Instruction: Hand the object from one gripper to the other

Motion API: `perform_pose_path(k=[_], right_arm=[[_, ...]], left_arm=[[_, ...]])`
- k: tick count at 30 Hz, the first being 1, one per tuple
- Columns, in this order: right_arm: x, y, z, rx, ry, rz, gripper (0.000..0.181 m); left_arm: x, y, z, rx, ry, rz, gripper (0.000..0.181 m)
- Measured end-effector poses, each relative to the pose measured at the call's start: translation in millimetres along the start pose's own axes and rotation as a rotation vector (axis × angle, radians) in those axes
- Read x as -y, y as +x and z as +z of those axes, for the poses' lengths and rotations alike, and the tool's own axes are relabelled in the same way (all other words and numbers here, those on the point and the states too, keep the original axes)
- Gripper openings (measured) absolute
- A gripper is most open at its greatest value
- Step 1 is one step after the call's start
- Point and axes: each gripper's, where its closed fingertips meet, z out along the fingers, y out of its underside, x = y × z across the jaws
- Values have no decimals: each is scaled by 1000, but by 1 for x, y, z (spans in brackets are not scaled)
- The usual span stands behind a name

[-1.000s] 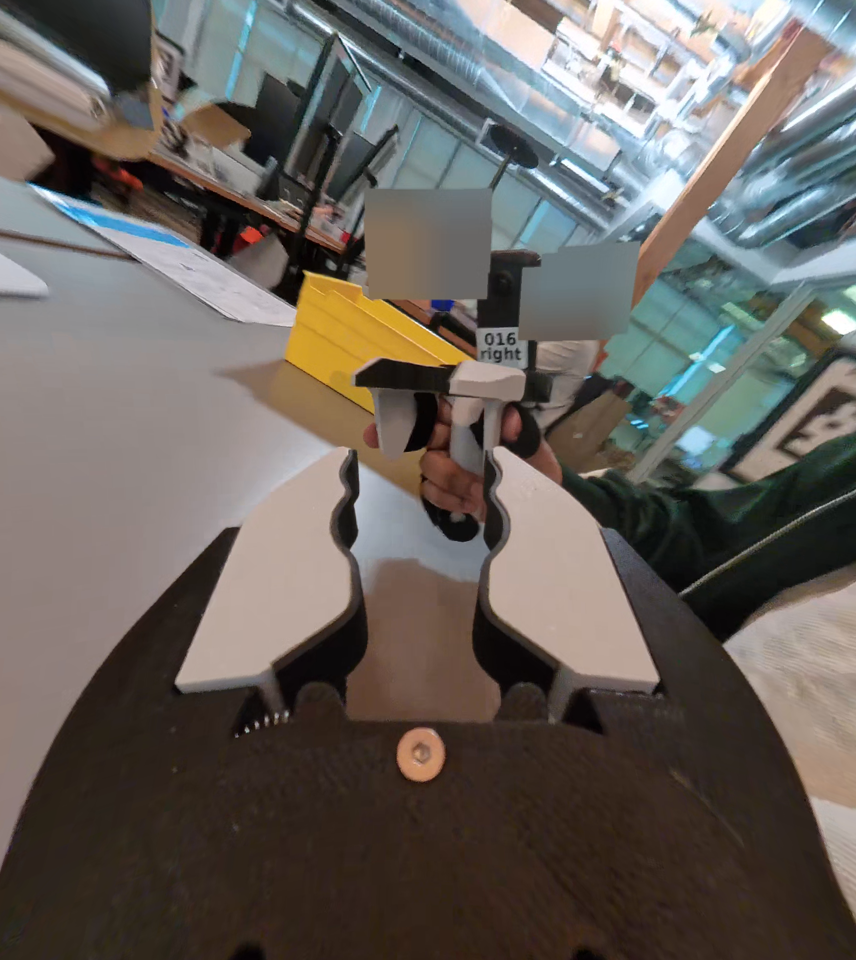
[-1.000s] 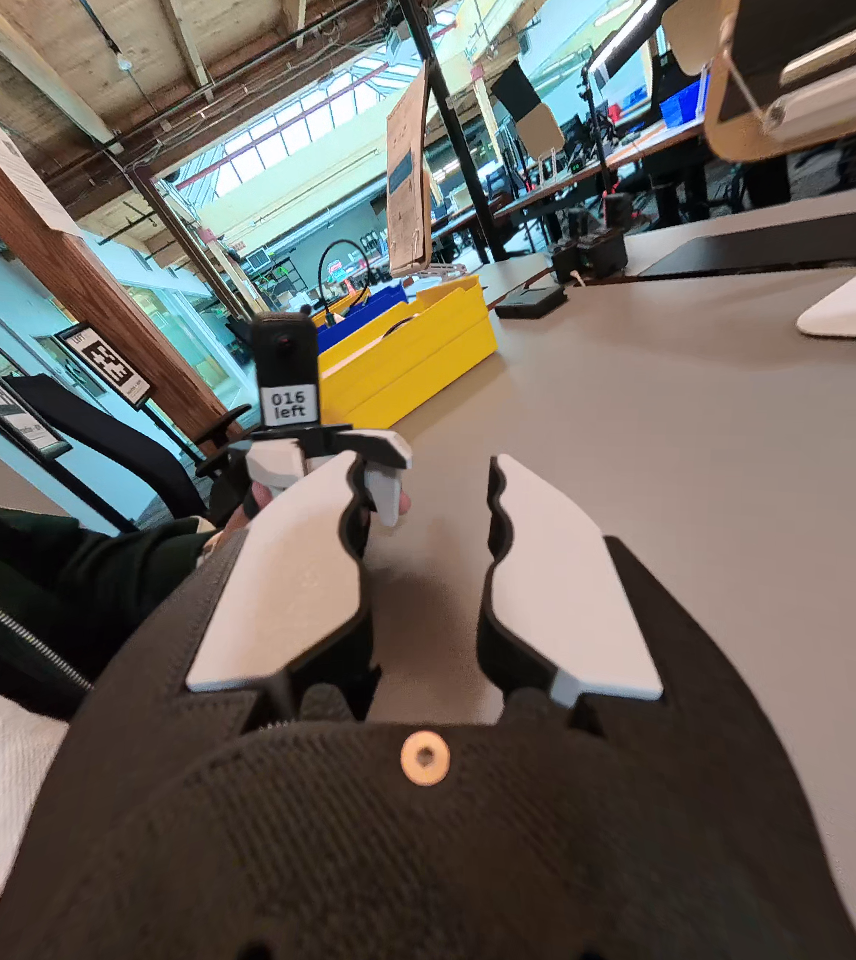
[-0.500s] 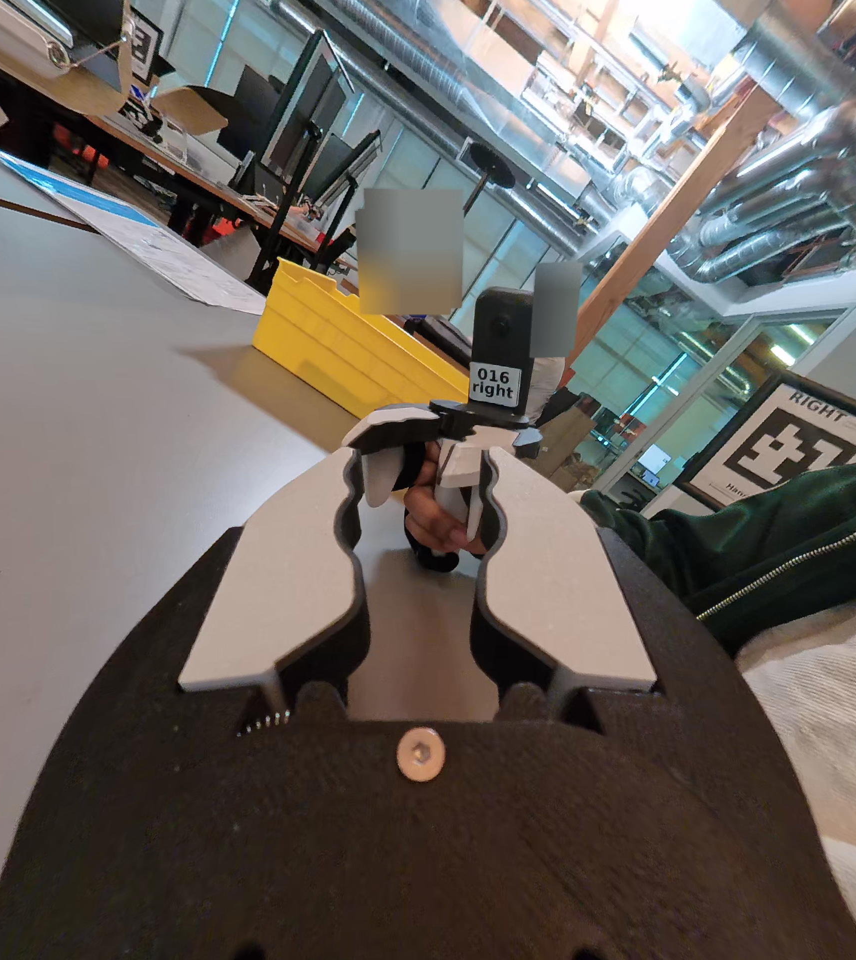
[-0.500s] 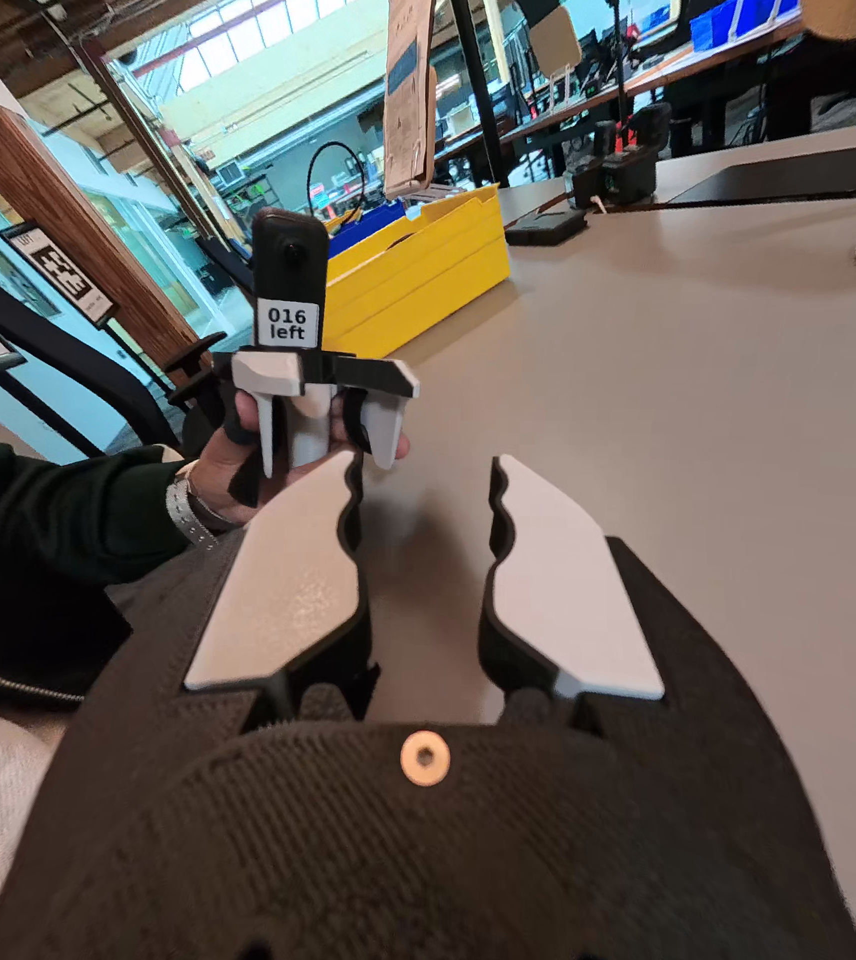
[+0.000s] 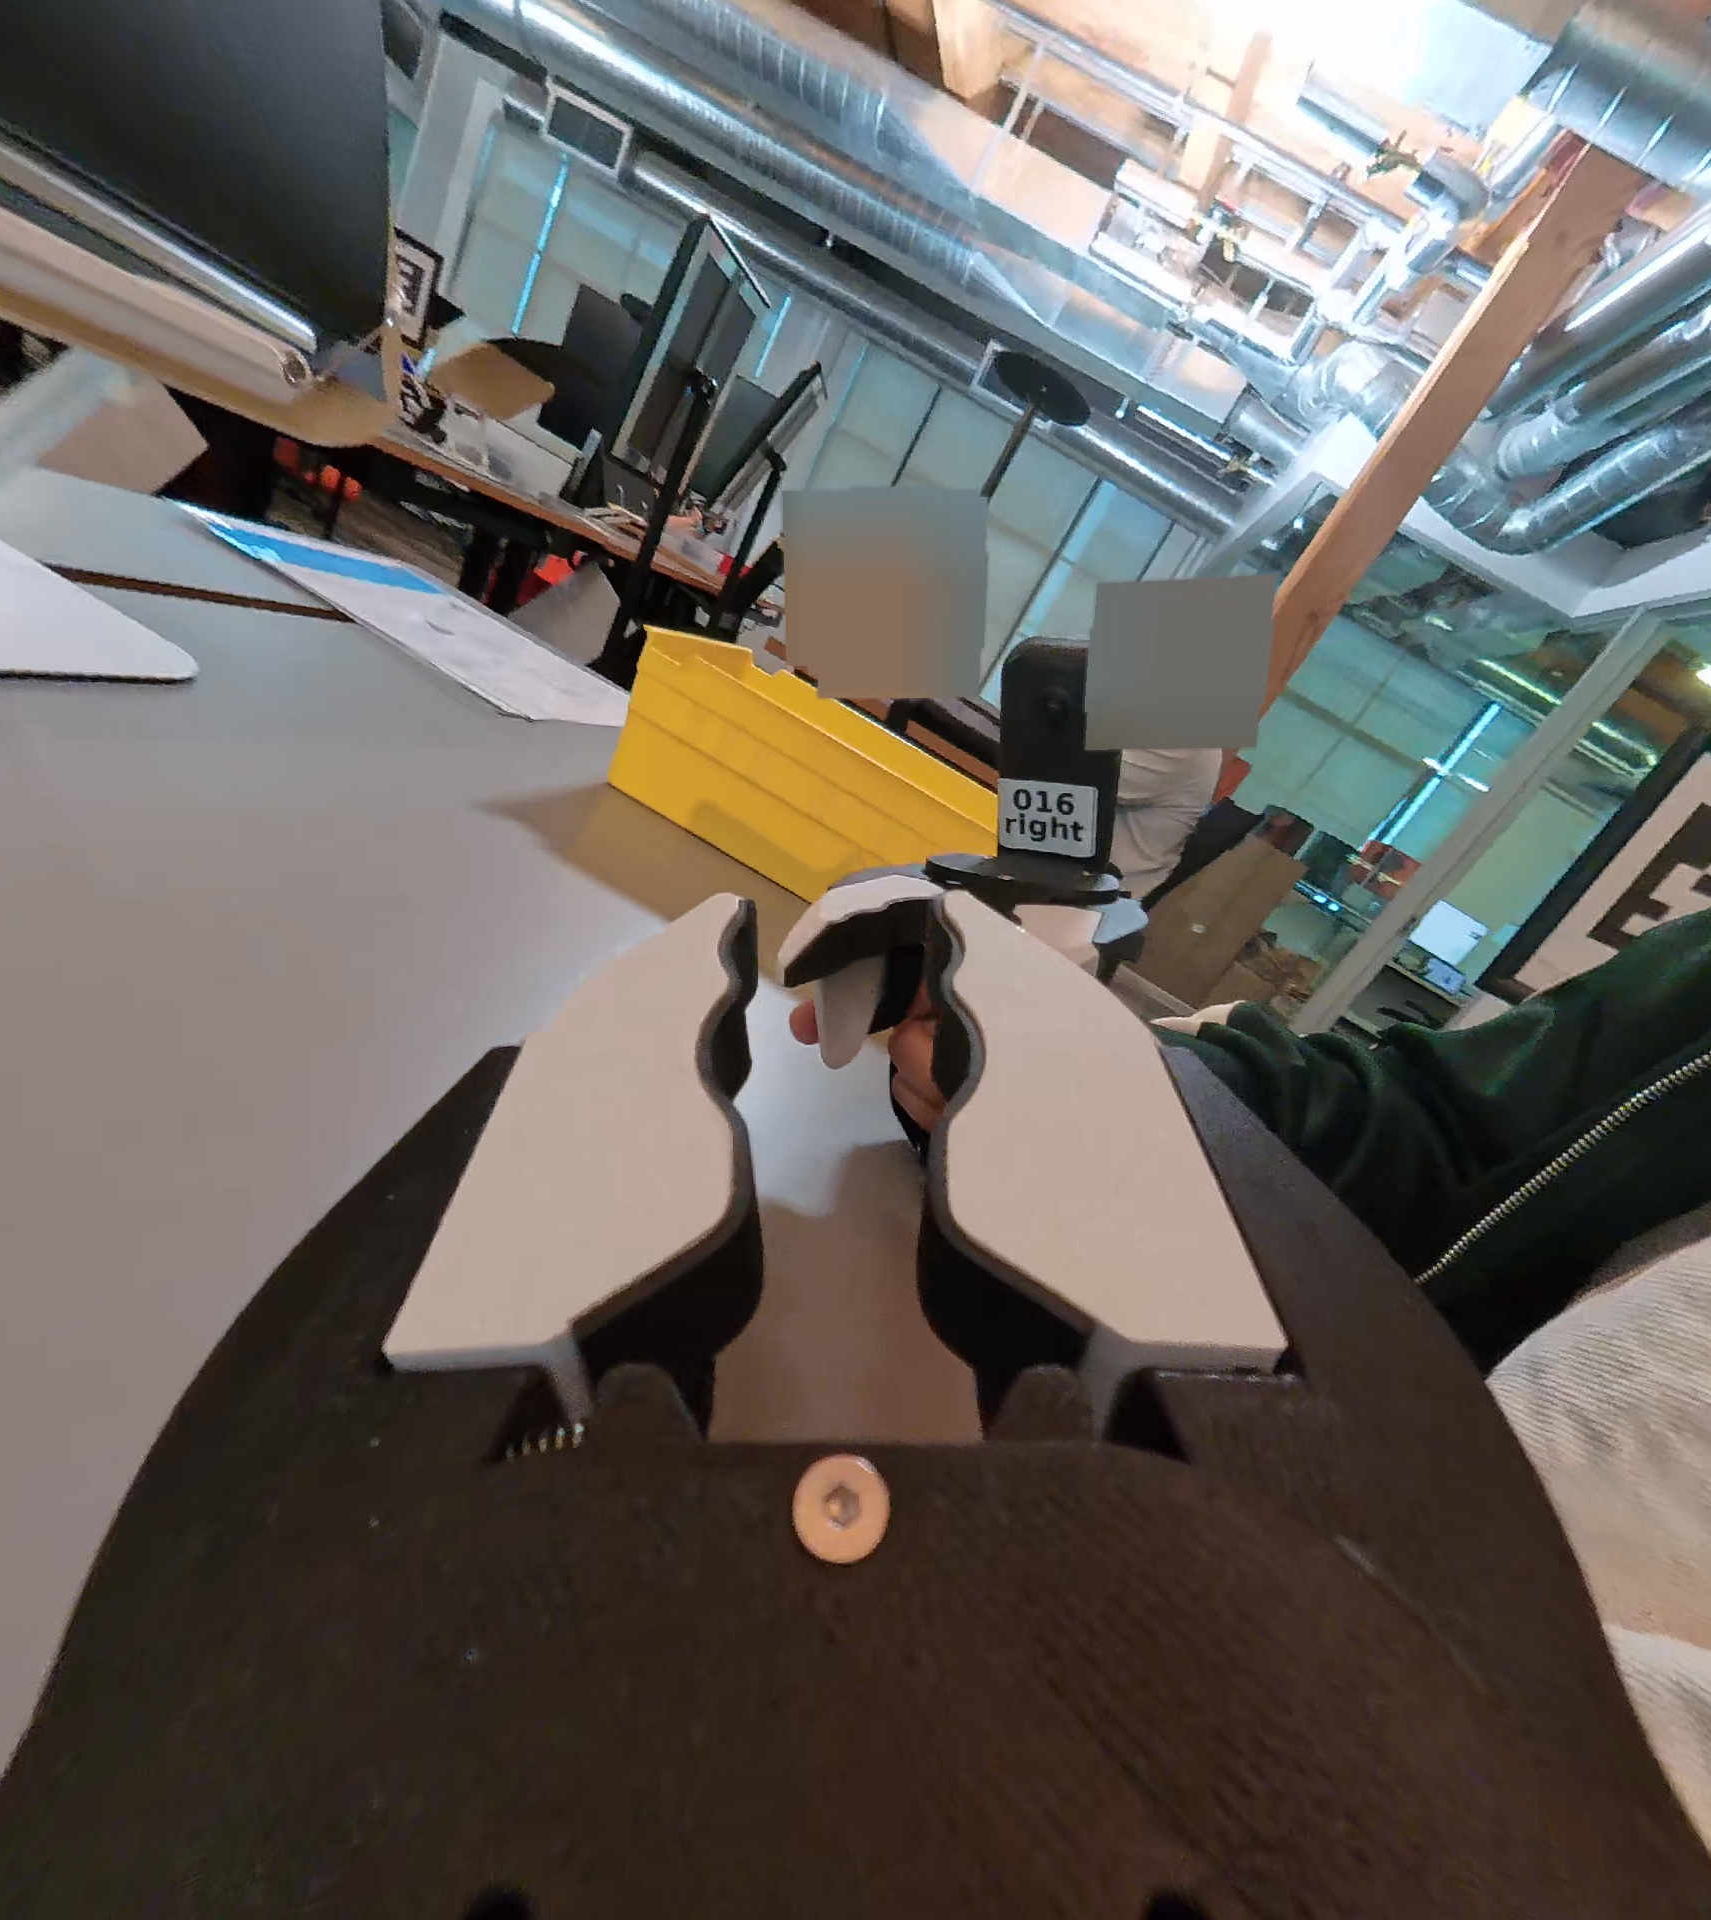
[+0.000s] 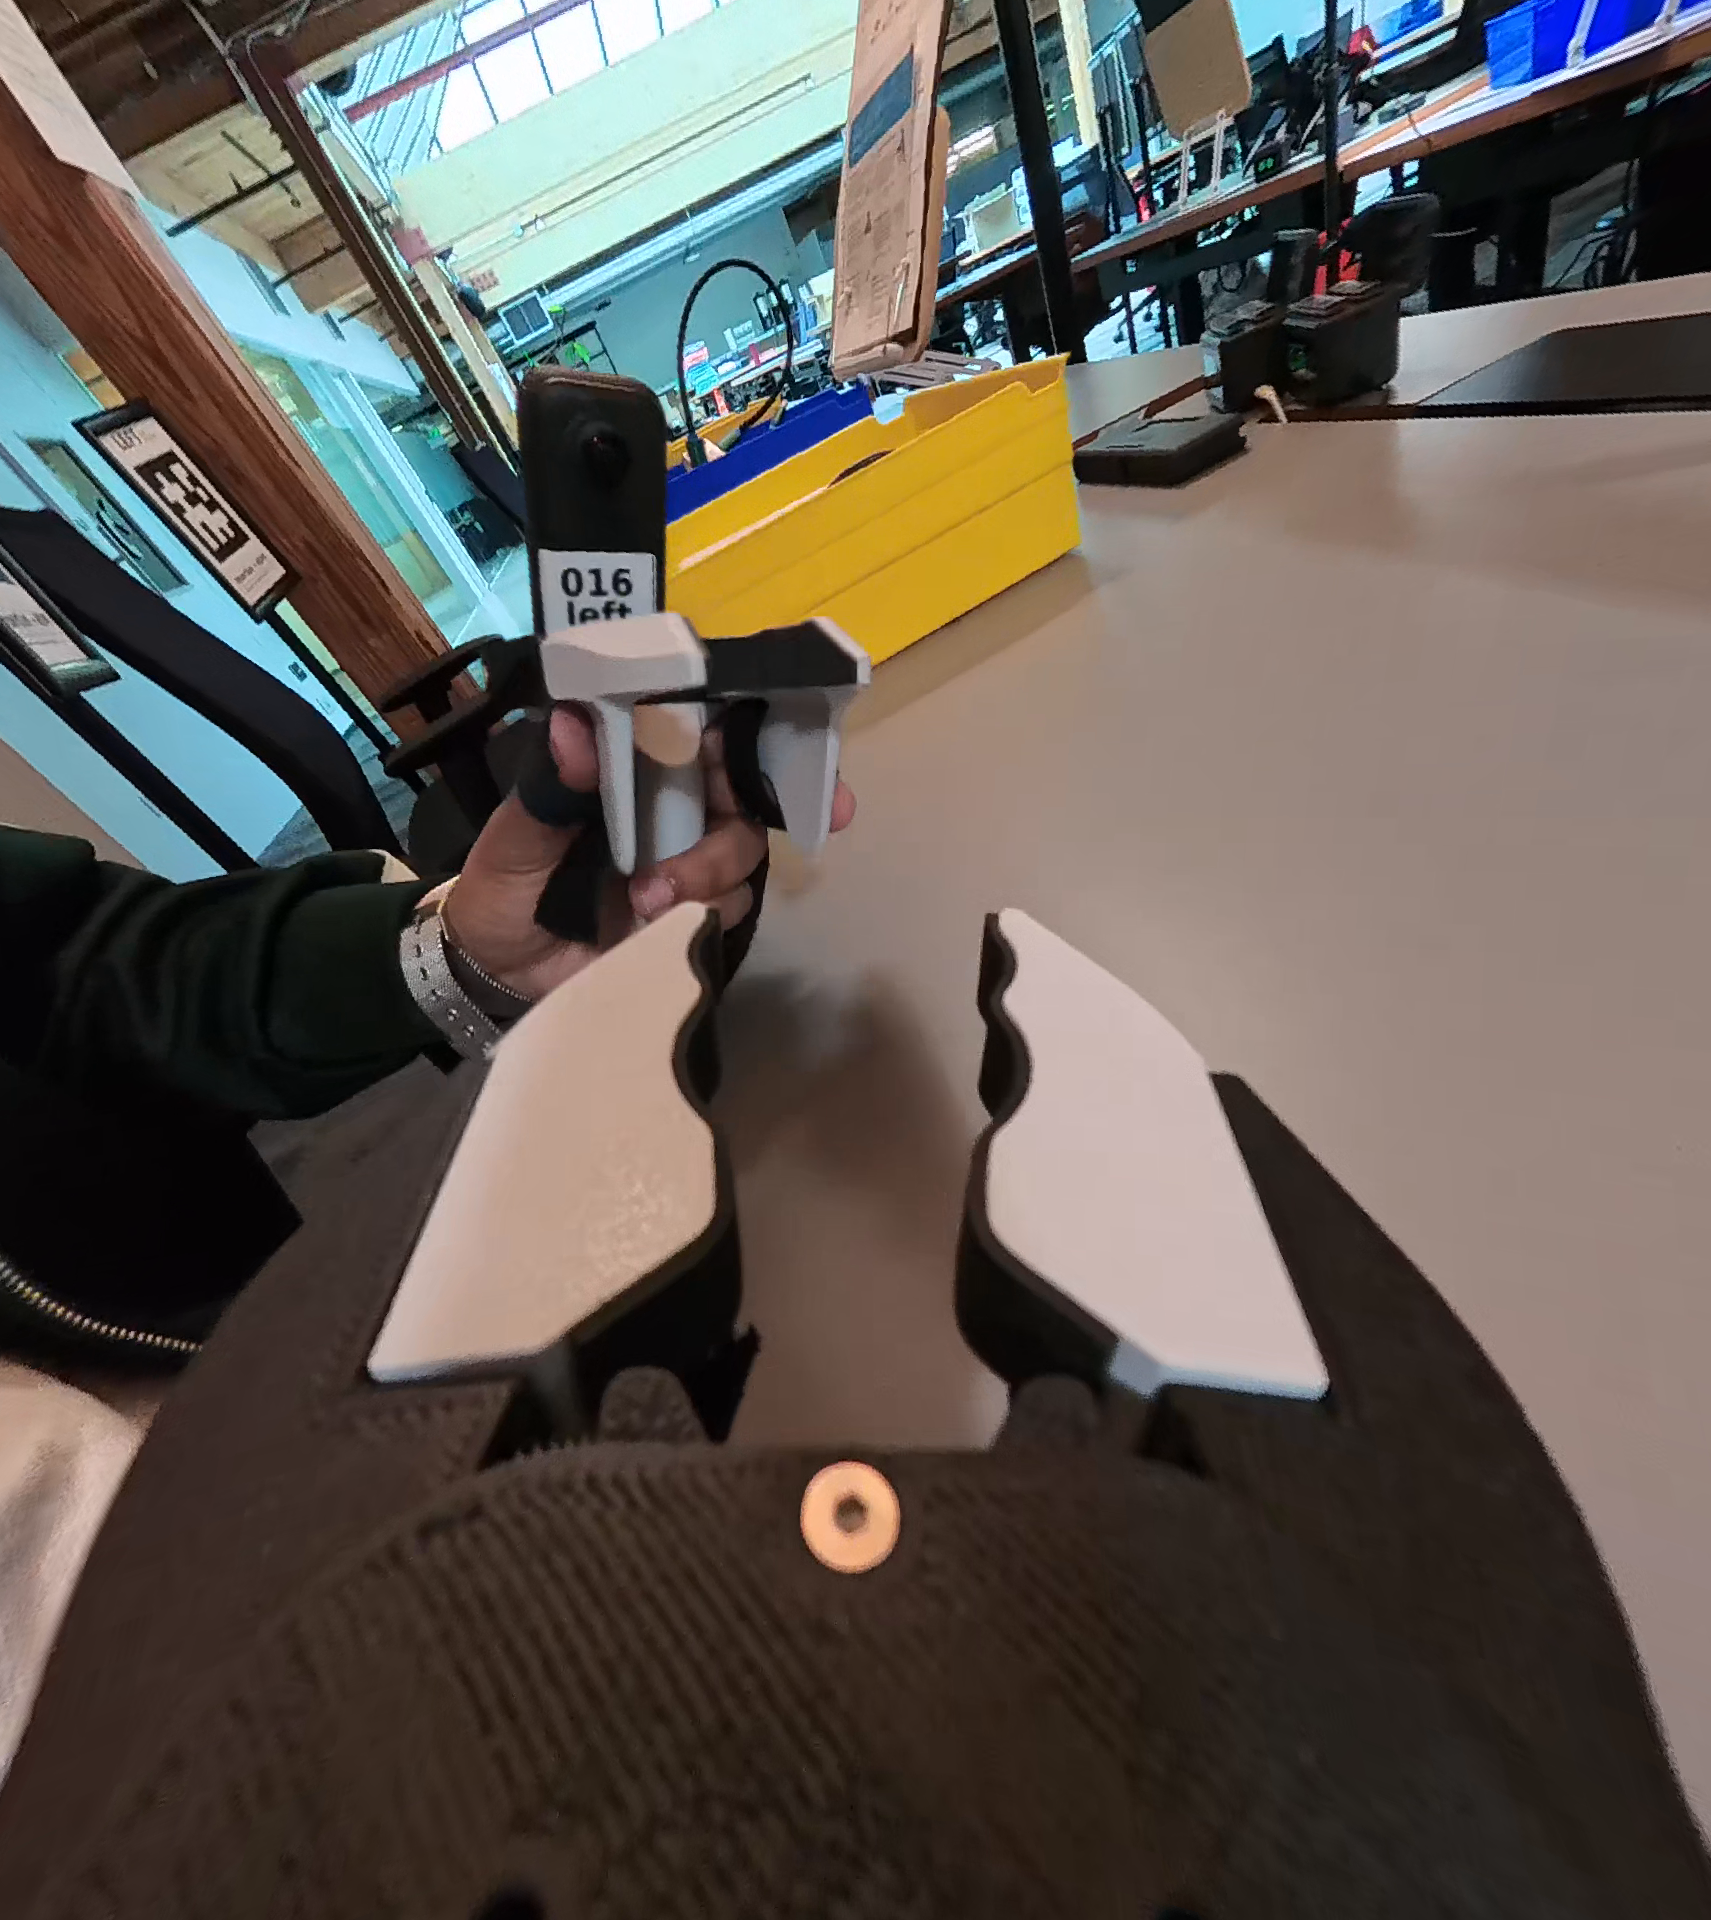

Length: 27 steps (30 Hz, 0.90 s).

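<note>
step: pre-handover, grippers faced over grey desk (image 6: 1350,727) | left gripper (image 5: 843,935) released, empty | right gripper (image 6: 846,930) released, empty | object: not seen | next: object must be located

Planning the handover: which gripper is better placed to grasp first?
Neither clearly, left or right: the left gripper and right gripper are both open, empty and facing each other above the table; no object to hand over shows.

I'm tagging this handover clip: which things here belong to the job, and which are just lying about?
Job:
- left gripper, open, empty
- right gripper, open, empty
No object to hand over shows.

Lying about:
- yellow bin
- blue bin
- monitor base
- black chargers
- printed sheets
</note>
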Motion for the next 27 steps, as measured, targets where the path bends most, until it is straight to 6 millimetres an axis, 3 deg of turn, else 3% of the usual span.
perform_pose_path(k=[16, 22, 27], right_arm=[[-7, -8, 10, 12, -62, -79, 45], [-7, -12, 30, 49, -87, -123, 44], [-7, -21, 57, 127, -106, -117, 43]], left_arm=[[-1, -2, -10, 50, -9, 32, 29], [0, -1, -31, 111, -3, 64, 28], [5, 2, -66, 204, 40, 87, 28]])
